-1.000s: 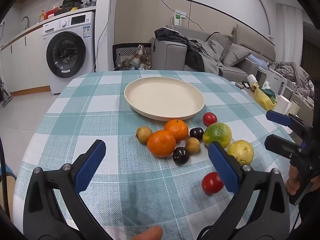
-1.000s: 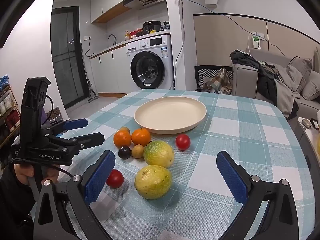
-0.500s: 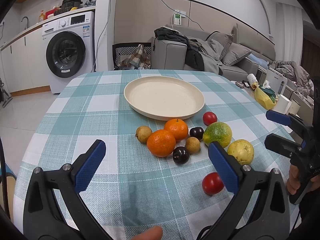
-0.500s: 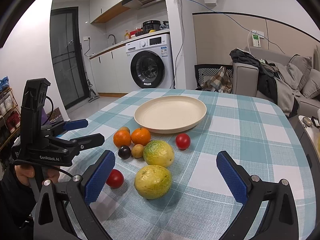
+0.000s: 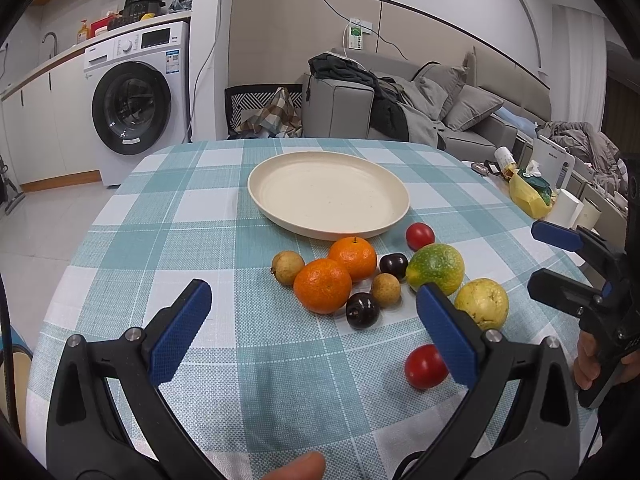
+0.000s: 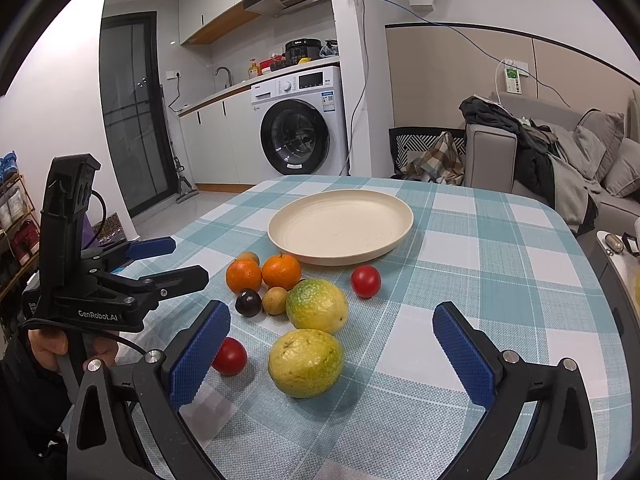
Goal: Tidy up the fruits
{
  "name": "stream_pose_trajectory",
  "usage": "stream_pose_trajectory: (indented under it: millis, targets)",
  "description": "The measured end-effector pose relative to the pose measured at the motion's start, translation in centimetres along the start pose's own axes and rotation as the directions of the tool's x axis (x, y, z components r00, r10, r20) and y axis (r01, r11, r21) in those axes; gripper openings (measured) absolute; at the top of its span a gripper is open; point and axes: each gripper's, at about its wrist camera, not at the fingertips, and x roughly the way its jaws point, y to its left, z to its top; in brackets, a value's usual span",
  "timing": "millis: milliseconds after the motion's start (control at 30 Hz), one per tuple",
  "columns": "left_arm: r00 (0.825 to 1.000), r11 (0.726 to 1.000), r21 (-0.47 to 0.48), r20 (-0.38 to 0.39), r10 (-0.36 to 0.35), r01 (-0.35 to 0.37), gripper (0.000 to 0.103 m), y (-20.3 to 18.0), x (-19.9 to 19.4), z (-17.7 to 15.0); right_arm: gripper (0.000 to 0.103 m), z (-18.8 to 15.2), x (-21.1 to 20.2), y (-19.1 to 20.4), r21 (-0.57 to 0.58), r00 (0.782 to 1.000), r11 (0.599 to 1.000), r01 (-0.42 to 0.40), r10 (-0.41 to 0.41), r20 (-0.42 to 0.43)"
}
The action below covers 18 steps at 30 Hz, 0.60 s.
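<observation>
Left claw (image 5: 312, 320) is wide open, holds nothing, and hovers over the near part of the table (image 5: 160, 240), which has a teal-and-white check cloth. Right claw (image 6: 332, 344) is also wide open with nothing between its blue pads, hovering at the near right edge; in the left wrist view it shows at far right (image 5: 554, 258), jaws apart, gripped by a hand (image 5: 592, 364). The cream plate (image 5: 280, 184) sits mid-table with nothing on it. All fruit is on the cloth just near of the plate. Two oranges touch each other: one (image 5: 353, 258) just beside the plate rim, one (image 5: 322, 285) nearer. A small tan fruit (image 5: 287, 267) lies left of the oranges and a second tan one (image 5: 385, 289) right of them. A dark plum (image 5: 393, 264) sits between the far orange and the green-yellow citrus (image 5: 435, 267); another dark plum (image 5: 362, 310) is near the closer orange. A yellow citrus (image 5: 482, 307) lies right of the green one. One red tomato (image 5: 420, 236) is close to the plate's near right rim; the other red tomato (image 5: 424, 366) sits alone, nearest the camera, partly behind the left claw's right pad. In the right wrist view the yellow citrus (image 6: 306, 362) lies between the claw's open pads. Washing machine (image 5: 136, 100) and sofa (image 5: 420, 112) are in the far background.
</observation>
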Motion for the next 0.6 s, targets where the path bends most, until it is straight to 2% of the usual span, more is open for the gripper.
stream_pose_trajectory:
  millis: [600]
  targets:
    - [1.0,1.0,0.001,0.0,-0.001,0.001,0.102,0.0,-0.01,0.0,0.103,0.1,0.25,-0.04,0.002,1.0,1.0,-0.003,0.003,-0.015]
